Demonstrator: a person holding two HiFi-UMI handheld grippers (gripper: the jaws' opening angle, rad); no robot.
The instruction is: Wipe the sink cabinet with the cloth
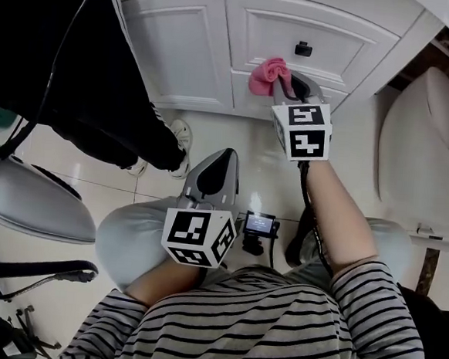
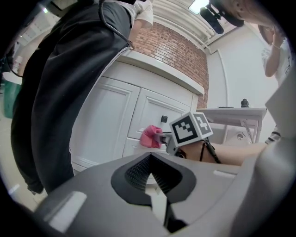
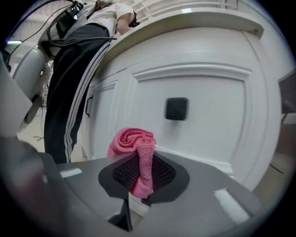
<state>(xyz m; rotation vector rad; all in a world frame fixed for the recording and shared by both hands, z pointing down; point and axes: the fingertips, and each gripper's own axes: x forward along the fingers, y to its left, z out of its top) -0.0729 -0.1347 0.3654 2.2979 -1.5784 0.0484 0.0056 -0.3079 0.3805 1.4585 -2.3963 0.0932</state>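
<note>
A pink cloth (image 1: 267,74) is bunched in my right gripper (image 1: 290,85), which is shut on it and holds it close to the white sink cabinet (image 1: 220,35), below the black knob (image 1: 302,48). In the right gripper view the pink cloth (image 3: 137,152) sticks up between the jaws in front of the cabinet door panel (image 3: 203,115), just under the black knob (image 3: 176,109). My left gripper (image 1: 219,167) hangs lower, over the floor, shut with nothing in it. From the left gripper view the pink cloth (image 2: 150,136) shows against the cabinet (image 2: 115,120).
A person in black trousers (image 1: 78,70) stands at the left, right by the cabinet, one shoe (image 1: 180,139) near its base. A white toilet (image 1: 426,129) stands at the right. A grey rounded object (image 1: 29,198) lies low left on the tiled floor (image 1: 162,189).
</note>
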